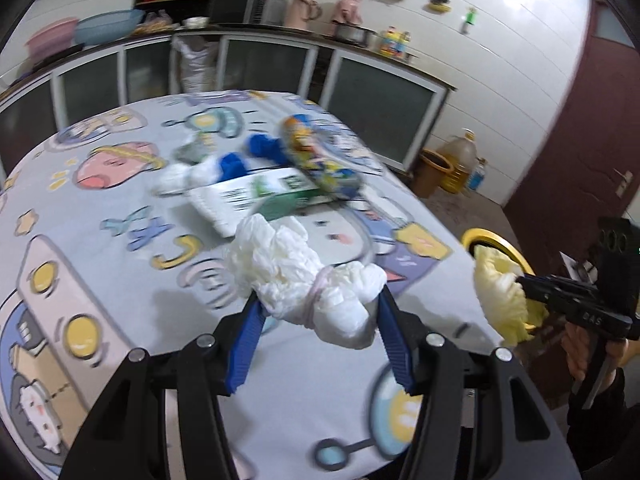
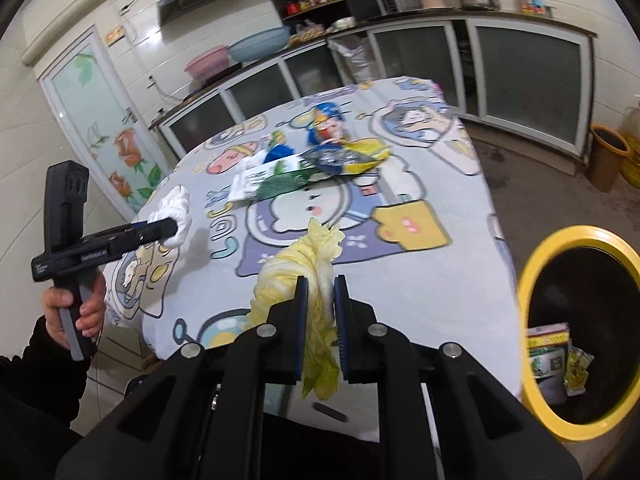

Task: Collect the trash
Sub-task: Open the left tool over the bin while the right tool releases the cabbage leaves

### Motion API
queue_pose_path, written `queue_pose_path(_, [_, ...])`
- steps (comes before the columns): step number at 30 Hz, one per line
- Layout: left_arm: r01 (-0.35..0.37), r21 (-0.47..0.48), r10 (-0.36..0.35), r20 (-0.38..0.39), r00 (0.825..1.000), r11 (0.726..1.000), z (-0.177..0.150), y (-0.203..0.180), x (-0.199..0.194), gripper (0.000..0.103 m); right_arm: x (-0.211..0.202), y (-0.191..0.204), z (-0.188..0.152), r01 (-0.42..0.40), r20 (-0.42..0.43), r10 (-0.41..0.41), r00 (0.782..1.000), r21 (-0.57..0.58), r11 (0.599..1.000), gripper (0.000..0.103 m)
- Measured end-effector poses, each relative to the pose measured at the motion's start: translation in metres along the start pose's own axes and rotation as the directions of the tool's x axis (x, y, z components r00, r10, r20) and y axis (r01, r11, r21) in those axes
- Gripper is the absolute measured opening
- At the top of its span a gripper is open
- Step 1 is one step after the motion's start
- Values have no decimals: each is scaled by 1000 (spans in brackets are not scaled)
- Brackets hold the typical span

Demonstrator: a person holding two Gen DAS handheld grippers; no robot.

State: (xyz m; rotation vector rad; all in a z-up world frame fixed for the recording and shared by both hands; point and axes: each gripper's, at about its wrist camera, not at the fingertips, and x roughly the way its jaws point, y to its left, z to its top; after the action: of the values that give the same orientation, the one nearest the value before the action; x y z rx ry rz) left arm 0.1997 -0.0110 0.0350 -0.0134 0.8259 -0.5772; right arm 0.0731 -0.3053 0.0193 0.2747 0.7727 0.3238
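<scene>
My left gripper [image 1: 318, 300] is shut on a crumpled white tissue wad [image 1: 296, 272] and holds it above the table; it also shows in the right wrist view [image 2: 176, 216]. My right gripper [image 2: 320, 284] is shut on a yellow cabbage leaf [image 2: 304, 256], held over the table's near edge; the leaf also shows in the left wrist view [image 1: 504, 292]. A yellow-rimmed black bin [image 2: 532, 292] stands at the right of the table with packets inside. A green-white carton [image 1: 260, 196], a colourful snack bag [image 1: 316, 156], blue scraps [image 1: 260, 150] and white tissues [image 1: 176, 180] lie mid-table.
The table wears a cartoon-print cloth [image 1: 80, 208]. Kitchen cabinets [image 2: 520, 72] and a counter with basins [image 1: 108, 26] run behind. An orange bin [image 2: 604, 156] and oil jugs [image 1: 460, 160] stand on the floor. A dark red door [image 1: 592, 128] is at the right.
</scene>
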Motion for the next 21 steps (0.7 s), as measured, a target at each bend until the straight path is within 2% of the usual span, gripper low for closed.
queue_pose_path(5, [53, 95, -54, 2, 999, 994, 10, -54, 14, 53, -26, -28, -4, 57, 47, -59, 997, 44, 997, 13])
queue_pose_path(11, [127, 199, -127, -10, 992, 972, 22, -123, 34, 53, -55, -68, -9, 130, 105, -143, 984, 126, 984, 13])
queue_pose_path(16, [160, 298, -161, -21, 987, 941, 30, -176, 50, 53, -75, -101, -14, 209, 143, -239, 960, 196, 958, 13])
queue_pose_path(21, [208, 344, -205, -45, 978, 916, 37, -220, 70, 53, -93, -136, -20, 283, 156, -330, 931, 262, 923, 13])
